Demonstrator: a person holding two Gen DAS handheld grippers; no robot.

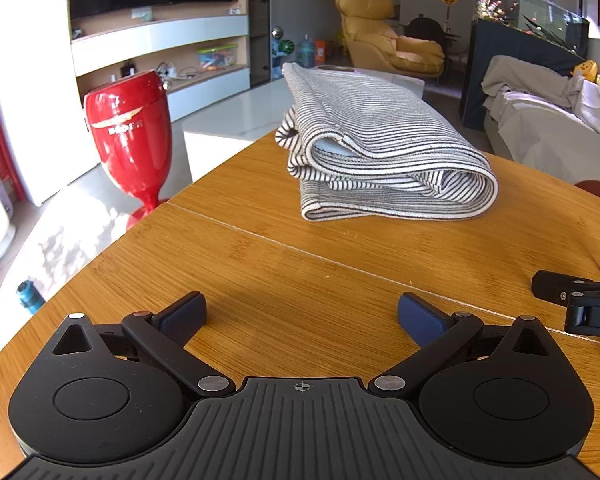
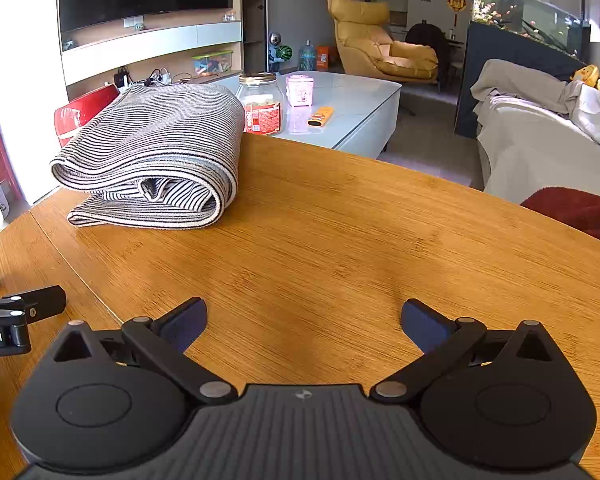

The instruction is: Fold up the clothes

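Note:
A grey-and-black striped garment (image 1: 380,144) lies folded into a thick bundle on the wooden table (image 1: 284,264), toward its far side. The right wrist view shows the same striped garment (image 2: 156,156) at the far left of the table (image 2: 340,240). My left gripper (image 1: 302,318) is open, low over the near table, well short of the bundle, nothing between its blue pads. My right gripper (image 2: 304,322) is open too and empty, over bare wood to the right of the bundle. Each gripper shows at the edge of the other's view.
A red goblet-shaped stand (image 1: 130,136) is on the floor left of the table. Beyond the far edge sits a white coffee table (image 2: 352,104) with a glass jar (image 2: 262,104), a pink tin and an orange item. A covered sofa (image 2: 540,136) and dark red cushion (image 2: 580,212) lie right.

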